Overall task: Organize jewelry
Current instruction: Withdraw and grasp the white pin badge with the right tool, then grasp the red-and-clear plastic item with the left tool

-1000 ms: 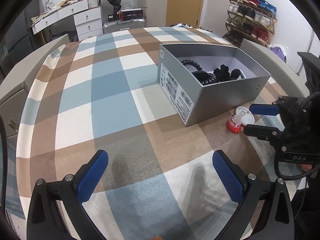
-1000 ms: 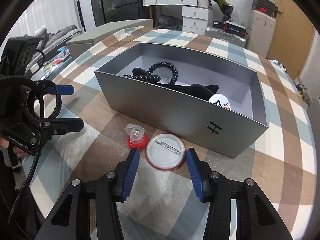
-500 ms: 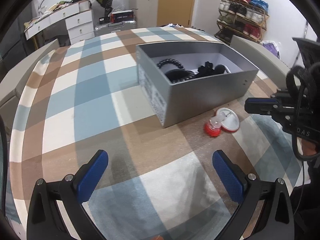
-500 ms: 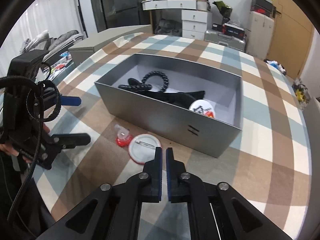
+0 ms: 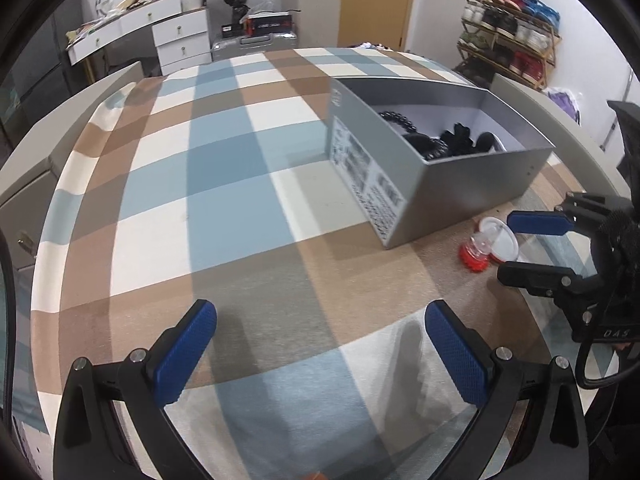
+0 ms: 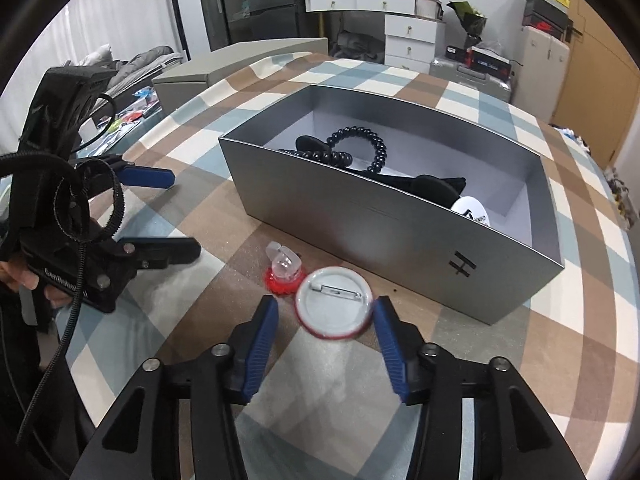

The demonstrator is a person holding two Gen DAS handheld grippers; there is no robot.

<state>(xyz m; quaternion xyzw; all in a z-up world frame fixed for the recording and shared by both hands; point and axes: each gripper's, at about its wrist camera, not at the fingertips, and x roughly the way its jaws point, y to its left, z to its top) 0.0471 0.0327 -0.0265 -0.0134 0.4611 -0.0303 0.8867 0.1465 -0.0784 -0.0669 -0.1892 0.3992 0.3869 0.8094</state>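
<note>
While the badge (image 6: 334, 302) and the red ring (image 6: 285, 274) lie on the tablecloth (image 6: 280, 392) just outside the box (image 6: 400, 236), beads (image 6: 360, 148) already sit inside; the right gripper (image 6: 324, 338) brackets the badge, spread wide, and the left gripper (image 5: 320, 354) gapes empty.

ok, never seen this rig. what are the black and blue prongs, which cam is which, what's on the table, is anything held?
No robot here: a person holds a two-finger claw in each hand, each with a fisheye camera looking along its fingers. In the left wrist view, the left claw fills the bottom edge, open over bare checked tablecloth; the right claw shows at the right. In the right wrist view, the right claw is open, its fingers either side of a white pin badge lying pin-side up, not gripping it. Beside the badge sits a small red and clear piece. Behind them is an open grey box holding a black bead bracelet, other dark items and another badge. Nothing is held.
</note>
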